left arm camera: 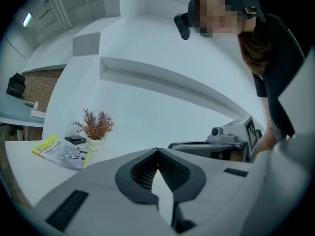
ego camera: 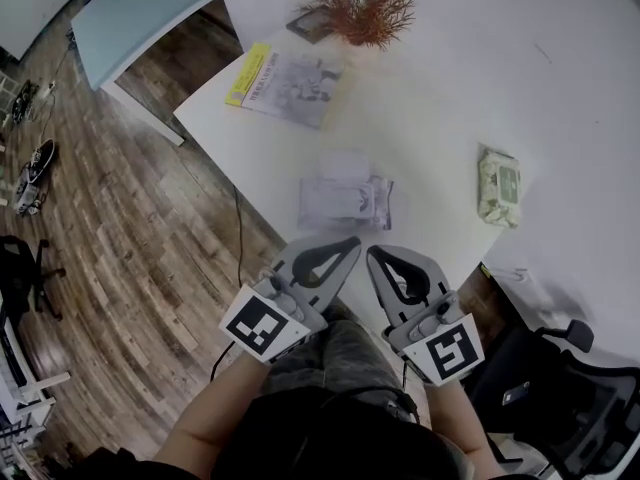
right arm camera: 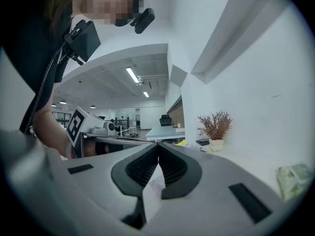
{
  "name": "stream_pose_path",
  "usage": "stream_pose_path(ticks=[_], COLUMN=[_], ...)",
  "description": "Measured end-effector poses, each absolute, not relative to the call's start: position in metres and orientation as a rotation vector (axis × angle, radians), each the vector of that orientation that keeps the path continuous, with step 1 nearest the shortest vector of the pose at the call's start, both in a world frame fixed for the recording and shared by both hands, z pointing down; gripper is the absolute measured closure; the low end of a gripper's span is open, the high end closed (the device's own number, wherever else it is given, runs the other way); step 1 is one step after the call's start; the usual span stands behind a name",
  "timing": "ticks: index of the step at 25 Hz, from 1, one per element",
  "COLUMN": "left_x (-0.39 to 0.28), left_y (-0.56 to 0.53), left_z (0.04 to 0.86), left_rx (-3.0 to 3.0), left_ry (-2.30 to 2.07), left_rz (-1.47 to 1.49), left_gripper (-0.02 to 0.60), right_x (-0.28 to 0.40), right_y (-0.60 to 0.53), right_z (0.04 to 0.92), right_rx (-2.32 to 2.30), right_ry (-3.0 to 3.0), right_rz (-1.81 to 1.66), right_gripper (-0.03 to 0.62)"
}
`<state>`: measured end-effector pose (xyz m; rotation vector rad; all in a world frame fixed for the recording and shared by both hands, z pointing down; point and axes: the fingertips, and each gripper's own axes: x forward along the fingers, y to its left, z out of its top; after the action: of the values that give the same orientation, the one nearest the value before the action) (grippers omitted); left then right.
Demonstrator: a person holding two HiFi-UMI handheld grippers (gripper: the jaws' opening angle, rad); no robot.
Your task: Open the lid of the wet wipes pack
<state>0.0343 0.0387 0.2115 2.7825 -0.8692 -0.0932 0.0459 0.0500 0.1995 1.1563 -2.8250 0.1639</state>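
Both tools are clenched on nothing. The left gripper (ego camera: 352,241) and right gripper (ego camera: 373,252) hang side by side at the near edge of the white table (ego camera: 450,88). The pale purple wet wipes pack (ego camera: 345,200) lies flat just ahead of both tips, untouched; its lid is too blurred to read. This looks like the approach: next, one gripper must part its jaws and pinch the lid's lip. A green pack (ego camera: 500,186) lies ahead-right; a booklet (ego camera: 285,86) and dried plant (ego camera: 365,8) sit farther ahead. Wooden floor (ego camera: 130,228) spreads to the left.

Smooth matt white table (ego camera: 580,68); wood-plank floor (ego camera: 130,228); wet wipes pack (ego camera: 345,203) in plastic film; paper booklet (ego camera: 290,90); left gripper (ego camera: 350,242) and right gripper (ego camera: 373,253) matt grey plastic.
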Motion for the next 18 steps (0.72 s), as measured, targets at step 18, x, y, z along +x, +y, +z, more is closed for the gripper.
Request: stream_pose_path(ticks=[18], left_x=[0.027], left_y=[0.079], left_z=[0.194], left_rx=[2.777], left_ry=[-0.954], left_rz=[-0.128], left_gripper=[0.569], right_x=[0.04], right_y=[0.093], right_z=[0.186], right_rx=[1.119], right_ry=[-2.849], right_rz=[0.111], right_gripper=[0.572])
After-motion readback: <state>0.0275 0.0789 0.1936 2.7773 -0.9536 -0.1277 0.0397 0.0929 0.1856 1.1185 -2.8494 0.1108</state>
